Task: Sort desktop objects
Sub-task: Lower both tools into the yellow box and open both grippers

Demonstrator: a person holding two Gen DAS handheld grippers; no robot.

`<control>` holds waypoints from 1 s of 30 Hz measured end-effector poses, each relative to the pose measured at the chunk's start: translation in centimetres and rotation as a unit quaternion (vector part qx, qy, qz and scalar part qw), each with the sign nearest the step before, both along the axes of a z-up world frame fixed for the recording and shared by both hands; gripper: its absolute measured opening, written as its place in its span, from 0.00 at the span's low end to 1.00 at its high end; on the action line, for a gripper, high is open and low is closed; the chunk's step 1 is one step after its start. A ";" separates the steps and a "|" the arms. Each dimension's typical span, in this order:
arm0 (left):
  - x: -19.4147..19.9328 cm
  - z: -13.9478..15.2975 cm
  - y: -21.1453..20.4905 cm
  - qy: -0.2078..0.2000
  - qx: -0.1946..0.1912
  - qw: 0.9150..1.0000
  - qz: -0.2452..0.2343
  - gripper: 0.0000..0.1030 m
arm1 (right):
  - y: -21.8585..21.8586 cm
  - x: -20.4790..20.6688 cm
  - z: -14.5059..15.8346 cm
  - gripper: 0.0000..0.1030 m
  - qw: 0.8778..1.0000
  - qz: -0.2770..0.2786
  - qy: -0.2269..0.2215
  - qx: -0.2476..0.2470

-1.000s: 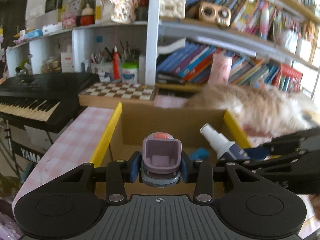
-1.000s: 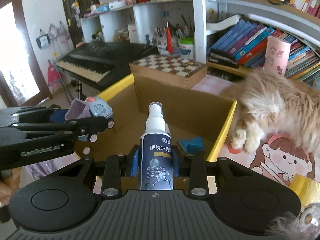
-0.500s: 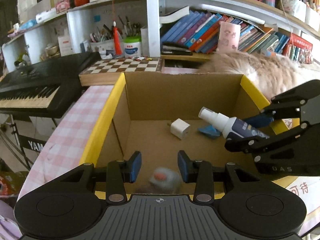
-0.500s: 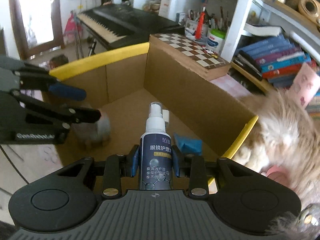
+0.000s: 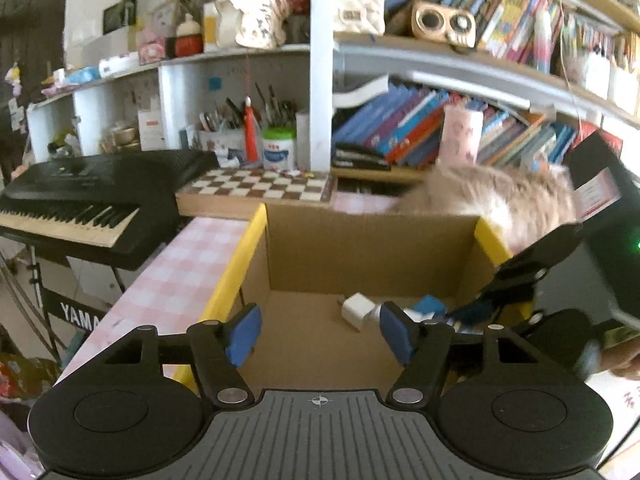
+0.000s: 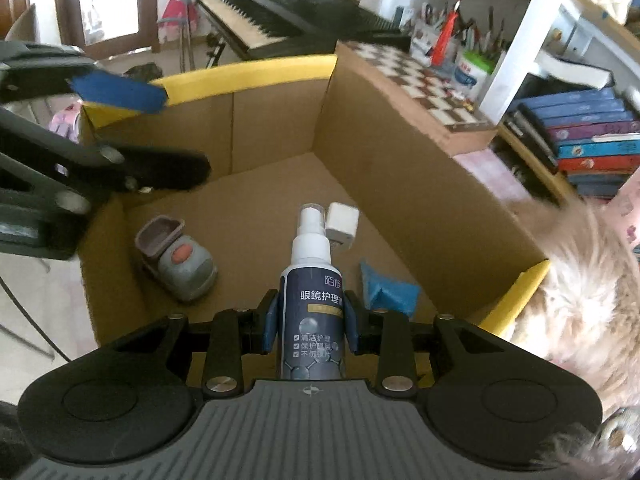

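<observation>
Right tool clamps the spray bottle over the cardboard box for release; left tool gapes empty

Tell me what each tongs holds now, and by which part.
The right tongs grip the spray bottle by its dark body, sides pinched. The left tongs are open and hold nothing.
</observation>
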State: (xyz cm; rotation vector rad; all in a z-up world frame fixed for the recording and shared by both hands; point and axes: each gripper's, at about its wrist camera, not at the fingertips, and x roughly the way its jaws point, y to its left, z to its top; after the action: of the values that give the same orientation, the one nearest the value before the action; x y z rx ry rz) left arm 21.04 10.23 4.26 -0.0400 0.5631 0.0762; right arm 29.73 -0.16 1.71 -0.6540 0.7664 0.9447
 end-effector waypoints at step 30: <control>-4.5 1.6 0.3 -0.032 -0.022 0.999 -0.007 0.73 | -3.5 -4.1 4.8 0.52 0.982 -0.138 -0.054 0.120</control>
State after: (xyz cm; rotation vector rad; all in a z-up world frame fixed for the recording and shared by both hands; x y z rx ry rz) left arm 16.51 10.50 5.87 -0.0801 0.5012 0.0483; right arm 25.64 -3.61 6.55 -0.3729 0.6150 0.7262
